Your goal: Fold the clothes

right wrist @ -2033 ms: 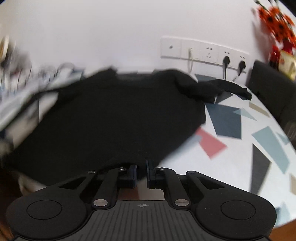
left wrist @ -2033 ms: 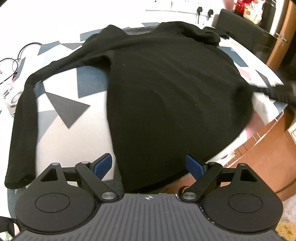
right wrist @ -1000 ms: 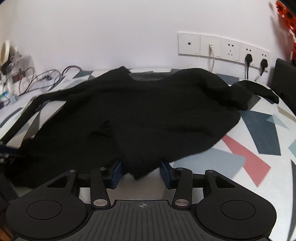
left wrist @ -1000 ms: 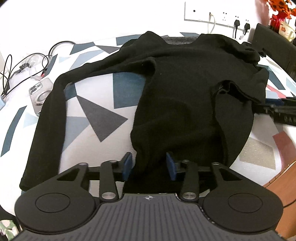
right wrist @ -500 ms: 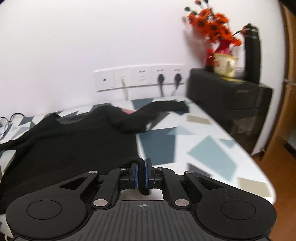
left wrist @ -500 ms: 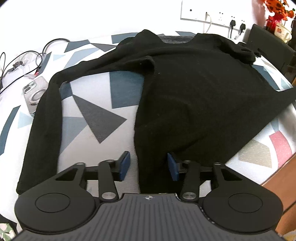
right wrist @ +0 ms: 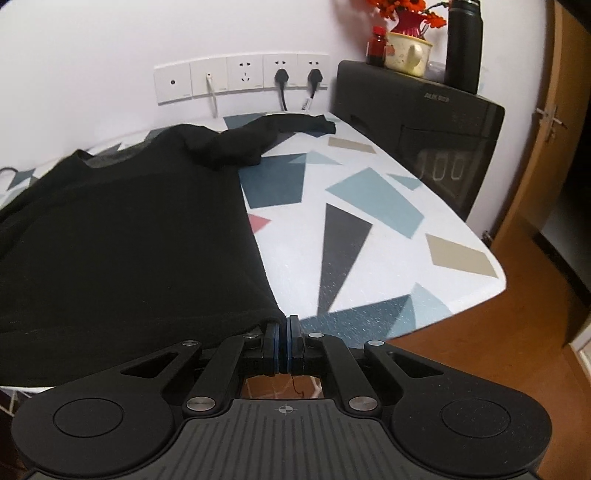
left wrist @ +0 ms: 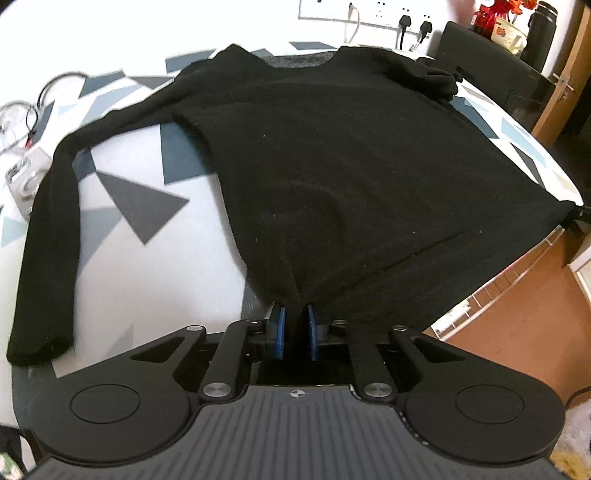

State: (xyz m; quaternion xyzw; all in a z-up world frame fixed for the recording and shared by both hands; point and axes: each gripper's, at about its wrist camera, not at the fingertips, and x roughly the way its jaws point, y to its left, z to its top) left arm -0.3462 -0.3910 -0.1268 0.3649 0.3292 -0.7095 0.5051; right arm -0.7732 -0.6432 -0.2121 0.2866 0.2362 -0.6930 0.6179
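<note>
Left wrist view: narrowed since half a second ago, when the blue pads stood well apart either side of the hem. Left gripper (left wrist: 294,334) now pinched onto the near hem of the black sweater (left wrist: 351,158), a bunch of fabric caught between the blue pads (left wrist: 277,334). Sweater pulled flatter and wider than before, spread over the patterned table (left wrist: 140,266), neckline toward the wall sockets (left wrist: 369,9), one sleeve (left wrist: 48,236) running down the left side to a cuff near the table edge. Far right corner of the hem drawn taut toward the table's right edge. Phone (left wrist: 27,173) and cables beyond that sleeve, slightly blurred.

Right wrist view: much the same pressed-together fingers as half a second ago, but lower and closer to the table edge. Right gripper (right wrist: 283,345) clamped on the right corner of the hem, black sweater (right wrist: 129,229) stretching away to the left from the fingers. Other sleeve (right wrist: 266,133) bunched and trailing toward the wall. Black appliance (right wrist: 424,122) at the table's far end, with a mug (right wrist: 408,51), a red vase with flowers (right wrist: 410,14) and a dark bottle (right wrist: 463,44) on top.
</note>
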